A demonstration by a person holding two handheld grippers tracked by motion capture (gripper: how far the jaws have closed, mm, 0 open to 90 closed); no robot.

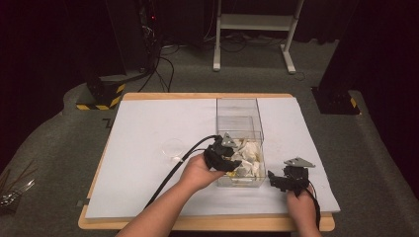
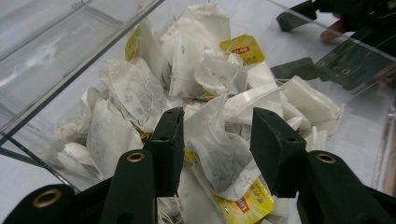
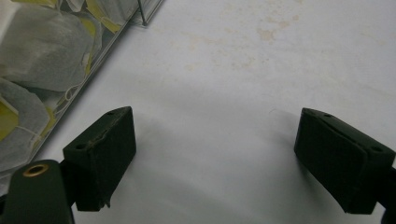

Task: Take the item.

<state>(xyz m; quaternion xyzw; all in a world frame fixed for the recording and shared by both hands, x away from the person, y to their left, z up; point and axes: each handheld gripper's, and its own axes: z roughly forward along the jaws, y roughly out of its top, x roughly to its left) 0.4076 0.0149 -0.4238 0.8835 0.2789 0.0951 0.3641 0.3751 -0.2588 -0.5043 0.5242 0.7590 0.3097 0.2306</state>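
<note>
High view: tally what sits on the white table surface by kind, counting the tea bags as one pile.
Clear rectangular plastic box: 1
Pile of white paper tea bags: 1
Clear round plastic lid: 1
Black handheld grippers: 2, left, right
Total: 5

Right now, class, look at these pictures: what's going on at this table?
A person works two hand-held grippers over a clear plastic box of tea bags on a white table. The left gripper is inside the box, jaws open around one tea bag, not closed on it. The right gripper rests open on the bare table beside the box, holding nothing.
</note>
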